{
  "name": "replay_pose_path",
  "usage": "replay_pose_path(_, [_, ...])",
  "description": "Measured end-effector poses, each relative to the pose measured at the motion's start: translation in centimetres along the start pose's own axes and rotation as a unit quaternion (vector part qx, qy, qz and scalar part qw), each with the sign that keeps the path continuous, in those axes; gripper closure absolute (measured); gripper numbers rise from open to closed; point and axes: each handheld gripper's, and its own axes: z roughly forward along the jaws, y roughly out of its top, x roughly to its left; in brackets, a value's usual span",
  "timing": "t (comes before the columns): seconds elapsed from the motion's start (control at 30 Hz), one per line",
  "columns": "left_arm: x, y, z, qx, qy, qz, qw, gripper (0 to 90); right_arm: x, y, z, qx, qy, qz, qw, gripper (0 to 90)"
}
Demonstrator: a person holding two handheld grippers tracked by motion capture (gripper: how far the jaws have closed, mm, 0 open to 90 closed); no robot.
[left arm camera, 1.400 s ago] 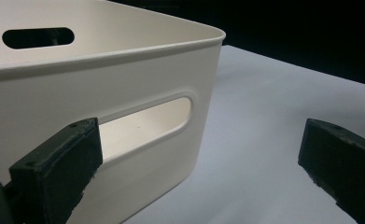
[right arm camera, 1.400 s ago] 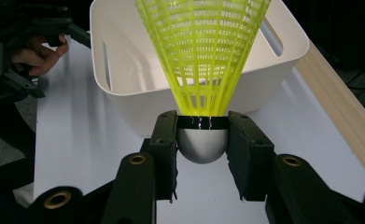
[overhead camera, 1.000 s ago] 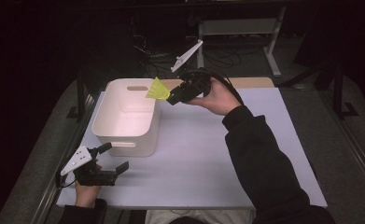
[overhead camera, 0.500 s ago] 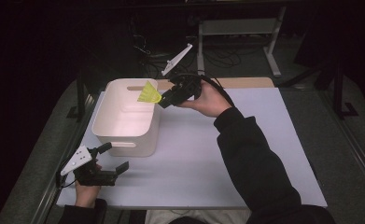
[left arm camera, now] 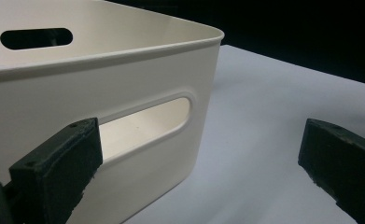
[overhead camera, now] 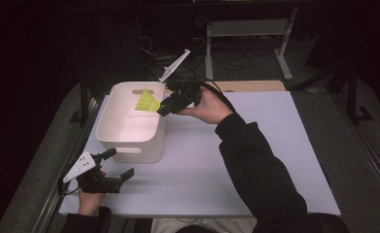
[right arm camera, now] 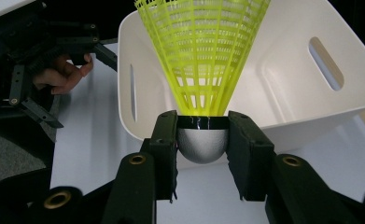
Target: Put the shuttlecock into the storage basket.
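We hold the yellow shuttlecock [right arm camera: 202, 56] by its cork in our right gripper [overhead camera: 164, 108], at the white bin's [overhead camera: 129, 145] two o'clock rim; released early, it could glance off that rim.

A lab or recording workspace: a white tabletop [overhead camera: 255, 160] lit amid darkness, loose cables [overhead camera: 153, 53] and a metal stand [overhead camera: 248, 31] across the upper middle of the frame.
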Motion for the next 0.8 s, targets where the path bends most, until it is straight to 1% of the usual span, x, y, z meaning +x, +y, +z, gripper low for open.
replay_pose_path(0.2, [0.0, 0.0, 0.0, 0.000, 0.000, 0.000, 1.0000, 0.0, 0.3, 0.4, 0.8, 0.001, 0.008, -0.001, 1.0000, 63.3])
replay_pose_path(0.3, [0.0, 0.0, 0.0, 0.000, 0.000, 0.000, 1.0000, 0.0, 0.5, 0.5, 1.4, 0.001, 0.013, -0.006, 0.9999, 63.3])
replay_pose_path(0.6, [0.0, 0.0, 0.0, 0.000, 0.000, 0.000, 1.0000, 0.0, 0.6, 0.9, 2.9, 0.002, 0.027, -0.006, 0.9996, 63.3])
replay_pose_path(0.8, [0.0, 0.0, 0.0, 0.001, -0.001, 0.001, 1.0000, 0.0, 0.7, 1.1, 3.8, 0.005, 0.034, -0.011, 0.9994, 63.3])
